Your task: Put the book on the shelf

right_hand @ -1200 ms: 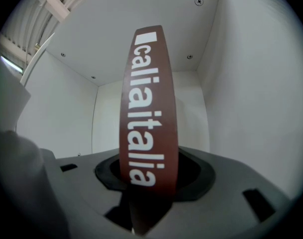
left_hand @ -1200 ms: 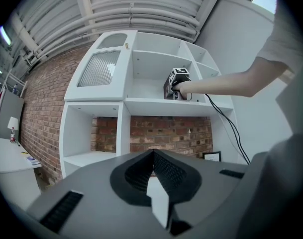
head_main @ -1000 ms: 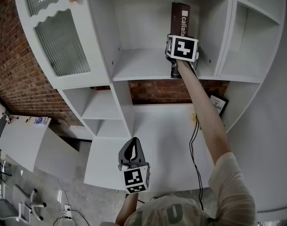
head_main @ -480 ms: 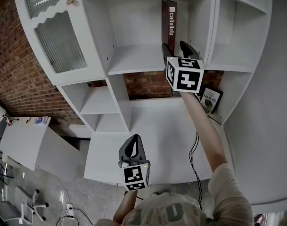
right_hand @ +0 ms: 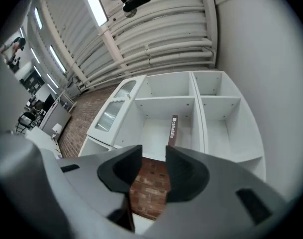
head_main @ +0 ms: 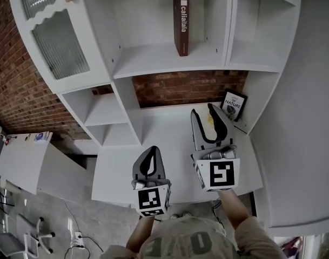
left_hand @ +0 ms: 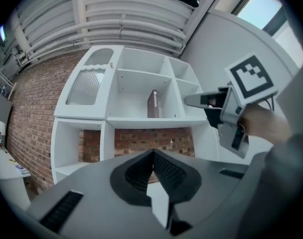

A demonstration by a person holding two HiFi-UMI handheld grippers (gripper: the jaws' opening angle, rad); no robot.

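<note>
Book (head_main: 181,24) stands upright on the shelf (head_main: 169,63), in the upper middle bay, right of centre, clear of the divider, spine out. Neither claw touches it.

Right claw (head_main: 205,112) is well below it, over the white counter (head_main: 164,144), tips pointing up at the shelf. Its jaws are apart and closing, with nothing between them. Left claw (head_main: 149,154) is lower and further left, jaws together, empty.

Writing: the spine is dark brown with a white square on top and white lettering running down it. It starts "cal"; the rest is too small to read reliably. A second book (head_main: 233,104) leans in the lower right corner under the shelf, with "NATURE" on its cover.

Views:
- Only the head view shows the second book and both claws together. It also shows the ribbed glass door (head_main: 59,42) at upper left and the brick wall (head_main: 186,85) behind the open bays.
- The left gripper view shows the right claw side-on, with the hand (left_hand: 260,126) gripping it.
- In the right gripper view the book sits just above the gap between the jaw tips. That view also shows ceiling pipes.
</note>
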